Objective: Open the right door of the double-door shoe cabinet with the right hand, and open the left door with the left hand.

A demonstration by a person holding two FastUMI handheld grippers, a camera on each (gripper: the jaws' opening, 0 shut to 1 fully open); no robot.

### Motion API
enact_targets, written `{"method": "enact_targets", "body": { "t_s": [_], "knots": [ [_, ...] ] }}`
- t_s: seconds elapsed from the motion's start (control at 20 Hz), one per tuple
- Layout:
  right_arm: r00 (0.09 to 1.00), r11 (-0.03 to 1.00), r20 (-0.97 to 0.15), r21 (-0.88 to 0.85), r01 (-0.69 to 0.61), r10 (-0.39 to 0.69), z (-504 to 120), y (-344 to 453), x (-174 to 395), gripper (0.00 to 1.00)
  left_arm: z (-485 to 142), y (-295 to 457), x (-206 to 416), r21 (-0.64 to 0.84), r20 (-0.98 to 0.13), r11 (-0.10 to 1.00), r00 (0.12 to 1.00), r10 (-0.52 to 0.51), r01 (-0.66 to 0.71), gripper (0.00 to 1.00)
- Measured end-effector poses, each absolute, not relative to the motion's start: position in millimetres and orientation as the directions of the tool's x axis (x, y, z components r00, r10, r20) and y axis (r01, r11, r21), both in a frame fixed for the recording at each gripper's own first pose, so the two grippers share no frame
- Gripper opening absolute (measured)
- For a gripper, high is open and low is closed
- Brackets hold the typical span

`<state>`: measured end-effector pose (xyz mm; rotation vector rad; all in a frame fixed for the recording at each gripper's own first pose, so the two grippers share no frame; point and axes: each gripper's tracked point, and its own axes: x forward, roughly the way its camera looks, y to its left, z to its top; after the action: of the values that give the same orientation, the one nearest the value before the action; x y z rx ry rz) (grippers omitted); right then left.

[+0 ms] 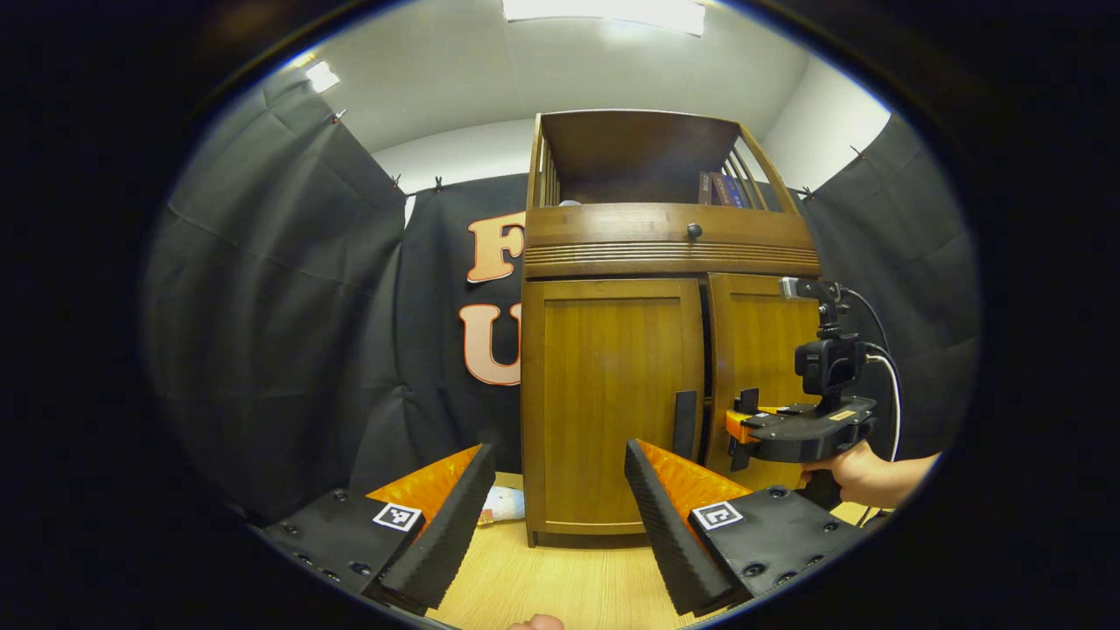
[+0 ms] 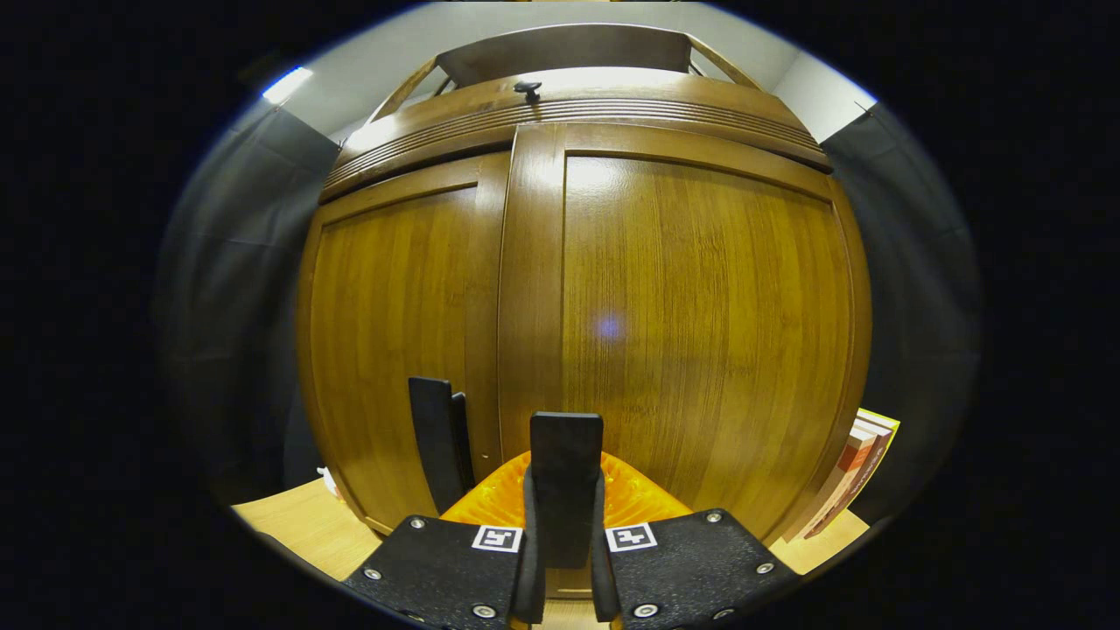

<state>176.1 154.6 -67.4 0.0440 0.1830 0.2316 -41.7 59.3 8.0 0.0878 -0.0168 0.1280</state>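
1. Right gripper (image 2: 560, 525): fingers closed on the right door handle (image 2: 566, 477), a dark upright bar; both fingers press its sides. In the left gripper view this same tool sits at the cabinet front, held by a hand (image 1: 862, 472) coming in from the right
2. Left gripper (image 1: 553, 516): fingers spread wide, gripping nothing, hanging back from the cabinet and aimed at the left door
3. Left door handle (image 1: 684, 424): dark bar at that door's inner edge, untouched, well apart from the left gripper
4. Right door (image 2: 700, 332): looks shut or barely cracked; a thin dark gap runs between the doors, and I cannot tell if it has begun to swing
5. Left door (image 1: 612, 402): flush and closed
6. Shoe cabinet (image 1: 669, 249) stands on a pale wood floor (image 1: 560, 586), open shelf on top, books (image 2: 853, 472) leaning just right of it
7. Judgement: early stage, right handle gripped; both pulls remain
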Motion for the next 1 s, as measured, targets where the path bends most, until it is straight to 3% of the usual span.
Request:
{"method": "enact_targets", "body": {
  "t_s": [0.55,0.95,1.0],
  "knots": [
    [0.944,0.962,-0.185,0.09,-0.259,0.272,-53.5,121.3,109.4,0.21,6.6,31.9,-52.9,0.084,0.004,0.994,0.997,0.075,-0.075,0.94],
    [0.95,0.972,-0.206,0.079,-0.221,0.233,-48.5,65.6,51.1,0.2,2.1,-2.4,-54.6,0.079,-0.008,0.997,1.0,0.023,-0.023,0.94],
    [0.955,0.976,-0.206,0.074,-0.204,0.215,-47.9,56.5,43.9,0.24,3.1,-7.7,-53.9,0.078,-0.007,0.997,1.0,0.015,-0.014,0.94]
  ]
}}
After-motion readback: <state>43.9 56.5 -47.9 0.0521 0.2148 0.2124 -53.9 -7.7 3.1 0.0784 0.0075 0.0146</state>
